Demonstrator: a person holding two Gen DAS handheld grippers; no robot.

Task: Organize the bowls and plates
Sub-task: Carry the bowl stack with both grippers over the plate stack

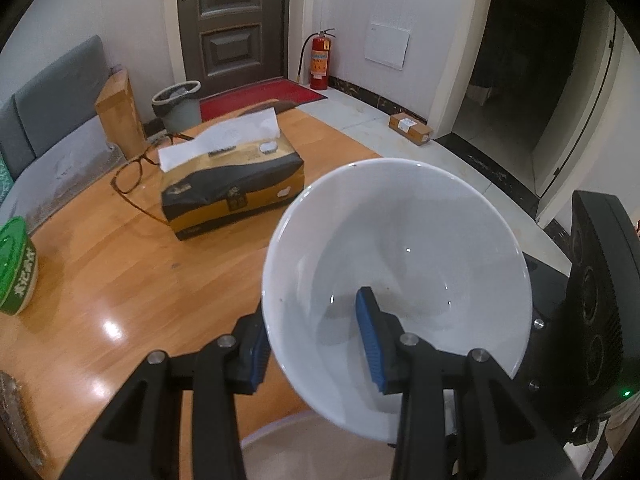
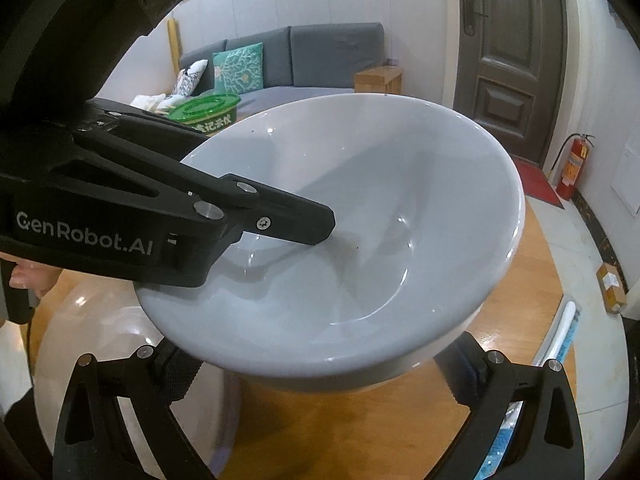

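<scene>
Gripping the white bowl (image 1: 400, 256) by its near rim, the left gripper (image 1: 316, 344) pinches the wall between its blue pads (image 1: 370, 344), one finger inside the bowl, one outside. Bowl is held tilted and clear of the wooden table (image 1: 120, 280), its open side facing the left camera.

The right gripper (image 2: 320, 376) sits just below and in front of the bowl; its fingers are spread wide, one at each side of the bowl's underside, holding nothing. Contact with the bowl cannot be told.

A pale plate (image 2: 100, 332) lies on the table under the bowl, partly hidden.

Step in hand, by judgement: carrying the bowl to a stacking place, probably that plate, or passing it to the right gripper.

Next move calls for levelling the bowl, lowering it centred over the plate, and parting the left fingers only once the base rests.

Farther off: tissue box (image 1: 232, 184), glasses (image 1: 136, 172), green-lidded tub (image 1: 14, 268). Beyond the table, sofa (image 2: 288, 60), door (image 1: 232, 16), fire extinguisher (image 1: 320, 60).
</scene>
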